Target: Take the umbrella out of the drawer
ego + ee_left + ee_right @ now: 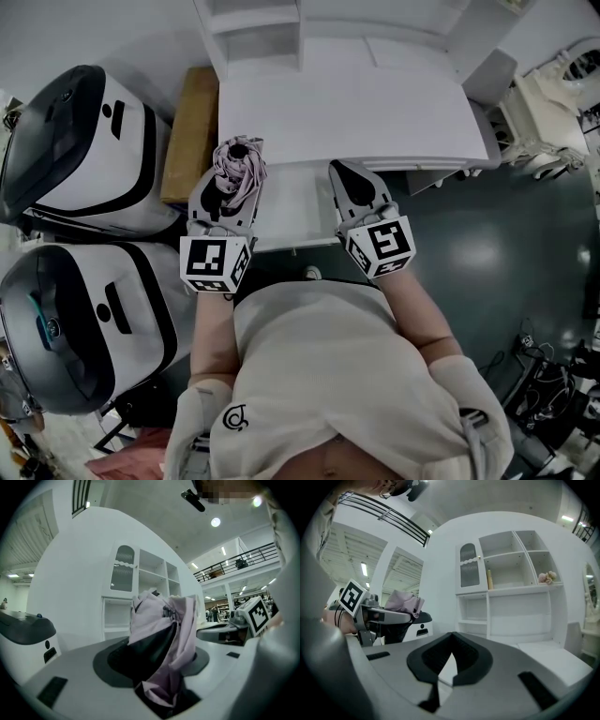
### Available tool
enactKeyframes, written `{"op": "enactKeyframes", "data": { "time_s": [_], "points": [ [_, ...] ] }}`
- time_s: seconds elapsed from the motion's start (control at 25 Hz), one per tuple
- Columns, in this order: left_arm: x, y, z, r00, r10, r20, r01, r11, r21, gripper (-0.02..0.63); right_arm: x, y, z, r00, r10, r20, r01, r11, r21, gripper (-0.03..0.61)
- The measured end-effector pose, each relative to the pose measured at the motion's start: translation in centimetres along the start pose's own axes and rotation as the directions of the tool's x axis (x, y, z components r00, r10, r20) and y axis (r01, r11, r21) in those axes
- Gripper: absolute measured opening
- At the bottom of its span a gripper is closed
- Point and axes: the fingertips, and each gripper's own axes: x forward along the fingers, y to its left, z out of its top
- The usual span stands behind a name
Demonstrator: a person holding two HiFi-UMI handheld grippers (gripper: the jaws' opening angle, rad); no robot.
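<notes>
Clamped in the left tool (231, 180), the umbrella (240, 161) should be set gently on the counter (356, 108); the right tool (347, 176) is closed, empty.

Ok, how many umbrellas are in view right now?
1: a folded pale pink fabric umbrella, clamped in the left gripper by the white desk's front edge. Others may be hidden.

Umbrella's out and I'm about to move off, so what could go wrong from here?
1. The left gripper has its jaws shut on the folded pale-pink fabric umbrella, seemingly on loose, bunched cloth. It could slip or sag out.
2. The white drawer stands open just below both grippers, so a dropping hand could knock its front edge.
3. The right gripper is shut and empty, so nothing backs up the hold.
</notes>
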Motion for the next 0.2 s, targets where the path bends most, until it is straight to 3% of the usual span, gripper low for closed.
{"op": "enactKeyframes", "data": {
  "time_s": [0.2],
  "points": [
    [-0.23,-0.54,0.32,1.0,-0.01,0.008,0.01,1.0,-0.007,0.236,-0.4,-0.13,-0.39,1.0,-0.027,-0.008,0.027,1.0,-0.012,0.003]
  ]
}}
